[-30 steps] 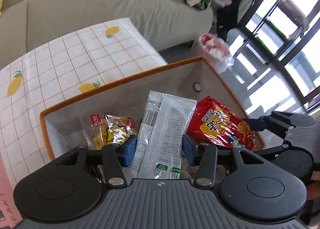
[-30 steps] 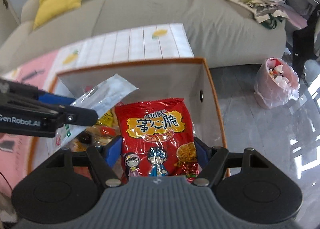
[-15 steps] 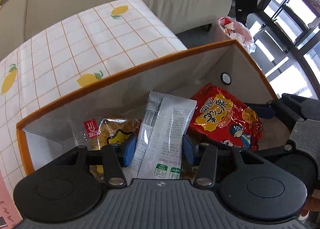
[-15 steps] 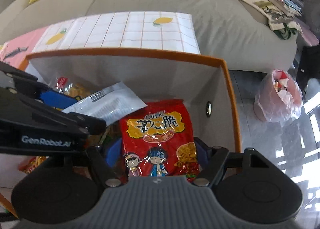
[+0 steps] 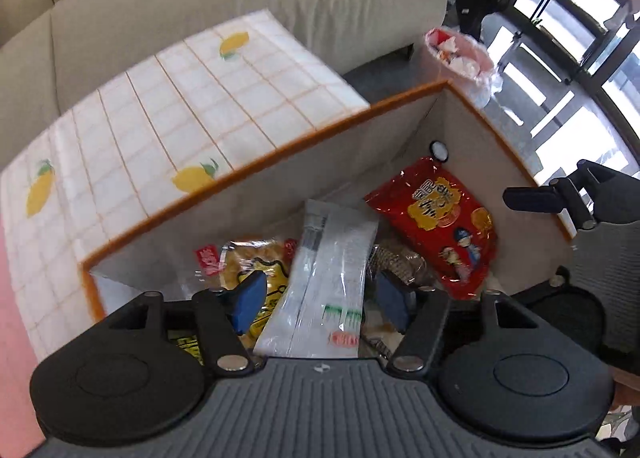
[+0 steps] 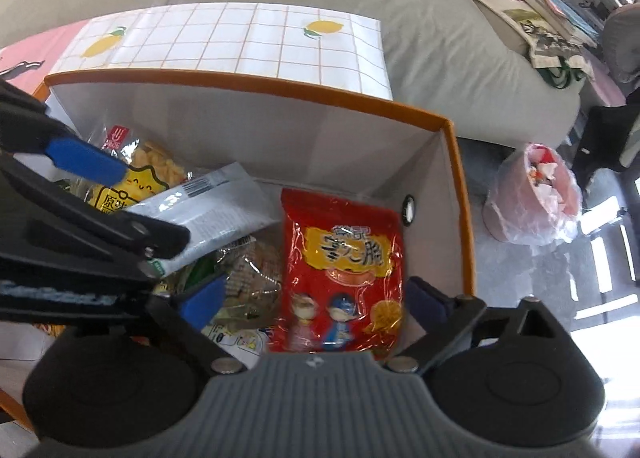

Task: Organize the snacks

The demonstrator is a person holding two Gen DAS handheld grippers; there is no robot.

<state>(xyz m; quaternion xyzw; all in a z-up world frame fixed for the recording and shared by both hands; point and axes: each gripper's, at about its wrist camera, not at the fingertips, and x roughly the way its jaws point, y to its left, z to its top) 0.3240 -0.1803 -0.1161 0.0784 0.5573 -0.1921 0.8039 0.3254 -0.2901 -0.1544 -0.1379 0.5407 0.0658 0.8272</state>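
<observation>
**Both my tongs open over the snack box**

My left gripper has just been opening; the white packet lies between its blue pads, which no longer press it. My right gripper has also just been opening, and the red snack bag lies loose between its jaws, at the right side of the orange-rimmed box. A yellow chips bag lies at the left inside the box. Far behind the box is the lemon-print cloth, and right of it a pink bin.
</observation>
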